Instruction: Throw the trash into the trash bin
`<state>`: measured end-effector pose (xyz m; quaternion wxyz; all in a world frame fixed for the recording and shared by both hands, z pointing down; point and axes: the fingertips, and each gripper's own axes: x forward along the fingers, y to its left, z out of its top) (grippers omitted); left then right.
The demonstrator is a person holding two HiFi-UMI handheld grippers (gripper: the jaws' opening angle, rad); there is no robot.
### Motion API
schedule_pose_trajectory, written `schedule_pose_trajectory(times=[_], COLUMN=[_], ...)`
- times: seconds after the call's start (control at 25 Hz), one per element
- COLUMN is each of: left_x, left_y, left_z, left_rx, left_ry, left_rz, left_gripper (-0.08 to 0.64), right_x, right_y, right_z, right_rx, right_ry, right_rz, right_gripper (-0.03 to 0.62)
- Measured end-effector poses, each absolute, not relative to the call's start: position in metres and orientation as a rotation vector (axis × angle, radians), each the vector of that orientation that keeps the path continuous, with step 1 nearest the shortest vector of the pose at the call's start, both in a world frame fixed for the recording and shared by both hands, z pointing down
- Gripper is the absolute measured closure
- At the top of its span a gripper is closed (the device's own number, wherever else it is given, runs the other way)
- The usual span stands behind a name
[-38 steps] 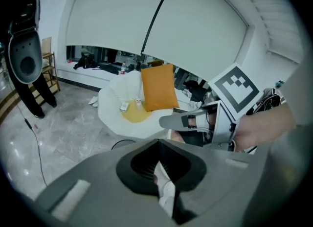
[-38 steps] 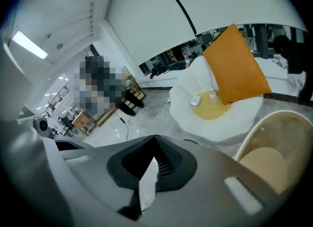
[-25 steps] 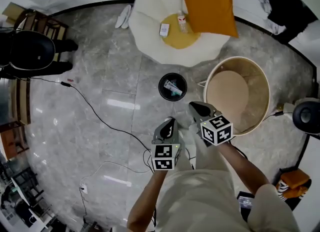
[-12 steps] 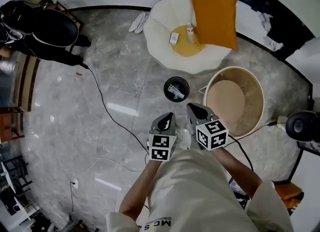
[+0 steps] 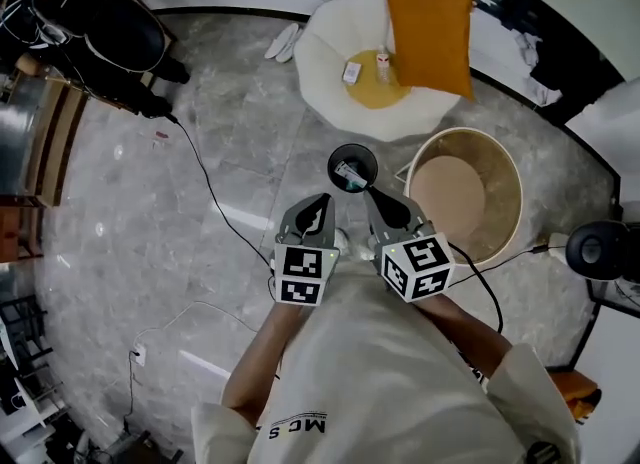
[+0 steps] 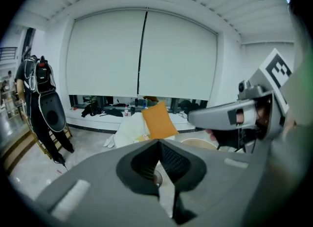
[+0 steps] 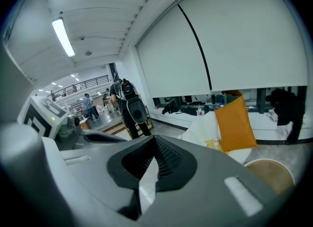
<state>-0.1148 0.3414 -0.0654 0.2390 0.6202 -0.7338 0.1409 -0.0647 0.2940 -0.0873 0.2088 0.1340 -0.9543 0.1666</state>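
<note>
My left gripper (image 6: 157, 142) and right gripper (image 7: 155, 138) are both clamped together, empty, trash bin (image 5: 333, 164) just past their tips.

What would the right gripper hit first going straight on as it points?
Probably the grey floor before the white chair; the right gripper seems to pass above the black bin, though depth is unclear.

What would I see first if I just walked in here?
Probably the bright orange cushion leaning on the white chair at the top of the head view. Next come the grey left claw and right claw in the middle, both shut and empty, pointing toward the little black trash bin.
</note>
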Motion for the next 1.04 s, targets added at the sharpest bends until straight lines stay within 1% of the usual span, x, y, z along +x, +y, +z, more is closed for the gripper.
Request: schedule_pose_trajectory(times=[0.24, 1.04], left_x=[-0.100, -0.136], left_y=[0.362, 0.378], left_z=[-0.079, -0.075], left_rx=[1.686, 1.590], left_ry=[-2.015, -2.074], left_rz=[0.306, 0.261], left_gripper=[0.558, 0.558], right_x=[-0.069, -0.103], right_y=[0.325, 0.343], right_z=[-0.074, -0.067], right_rx=[0.348, 0.213], right_ry=[-2.639, -2.631], right_rz=[0.399, 0.399], right_gripper=[0.572, 0.572])
